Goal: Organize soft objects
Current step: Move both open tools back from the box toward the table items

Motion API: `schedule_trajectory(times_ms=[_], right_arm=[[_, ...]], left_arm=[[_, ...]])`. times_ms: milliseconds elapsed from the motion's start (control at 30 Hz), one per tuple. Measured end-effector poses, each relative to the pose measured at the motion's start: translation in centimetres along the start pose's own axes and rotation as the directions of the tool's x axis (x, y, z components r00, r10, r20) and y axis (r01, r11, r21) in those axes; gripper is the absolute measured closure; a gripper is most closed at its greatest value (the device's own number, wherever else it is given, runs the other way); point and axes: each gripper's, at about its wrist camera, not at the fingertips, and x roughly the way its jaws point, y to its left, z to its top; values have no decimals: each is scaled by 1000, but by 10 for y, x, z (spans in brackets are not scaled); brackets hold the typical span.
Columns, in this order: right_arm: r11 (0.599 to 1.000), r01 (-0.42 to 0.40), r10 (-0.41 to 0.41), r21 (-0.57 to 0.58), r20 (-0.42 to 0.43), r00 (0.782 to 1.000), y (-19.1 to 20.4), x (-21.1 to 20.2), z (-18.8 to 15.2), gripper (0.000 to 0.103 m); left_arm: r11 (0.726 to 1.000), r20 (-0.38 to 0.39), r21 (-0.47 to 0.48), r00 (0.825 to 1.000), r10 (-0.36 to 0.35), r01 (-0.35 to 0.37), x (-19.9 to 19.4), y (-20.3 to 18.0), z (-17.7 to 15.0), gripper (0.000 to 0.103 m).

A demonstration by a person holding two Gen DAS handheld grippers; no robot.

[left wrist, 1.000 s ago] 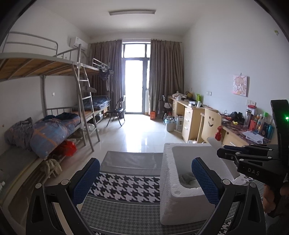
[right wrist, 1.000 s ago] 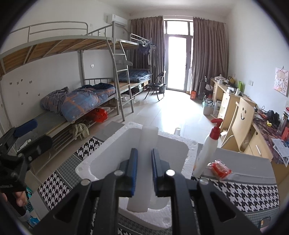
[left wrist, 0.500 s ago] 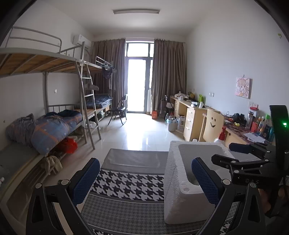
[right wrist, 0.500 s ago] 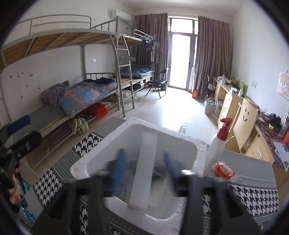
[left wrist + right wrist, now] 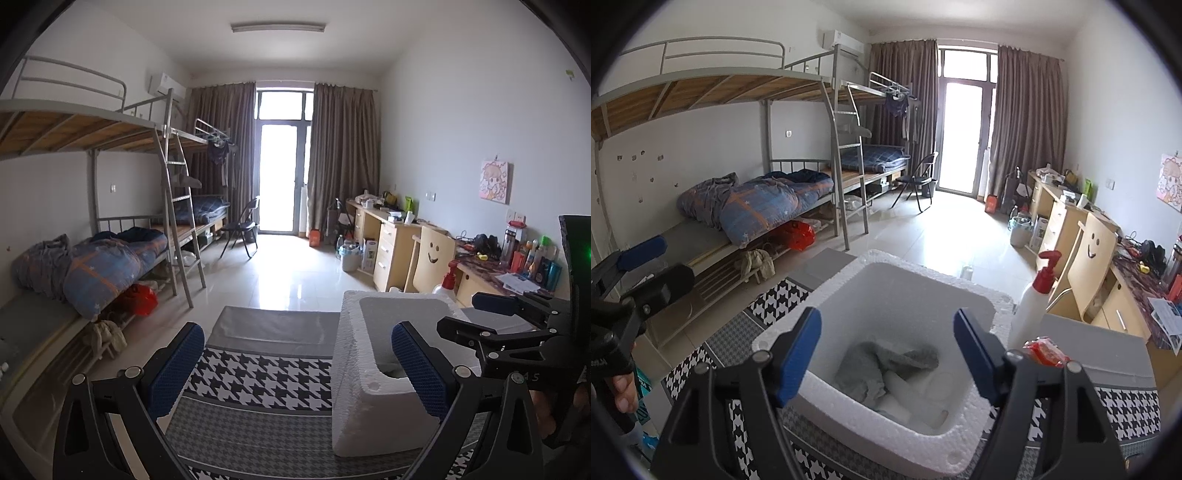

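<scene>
Right gripper (image 5: 886, 349) over white foam box (image 5: 979, 295), jaws spread wide, nothing between pads. Grey cloth (image 5: 875, 365) crumpled in box bottom, white foam pieces (image 5: 923, 391) lying beside it. Left gripper (image 5: 295, 369) spread wide, empty, level with box's left side. Pump bottle (image 5: 1032, 299) and red packet (image 5: 1045, 350) just right of box on houndstooth-cloth table (image 5: 258, 373).
</scene>
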Motion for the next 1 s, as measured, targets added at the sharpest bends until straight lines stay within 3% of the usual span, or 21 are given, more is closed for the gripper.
schedule_trajectory(times_ms=[267,433,1000], right_arm=[[1000,-1,1,2,23,1000,-1,-13,-5,25],[1000,-9,8,17,43,999,-6,-22,-8,18],[999,2,-6,41,79,997,-15,-55,-23,18]], left_arm=[[1000,11,6,1000,-2,2,-10,-9,0,1],[1000,17,10,1000,-5,5,-17,-13,1,1],[999,35,25,998,-48,47,-41,-34,-2,1]])
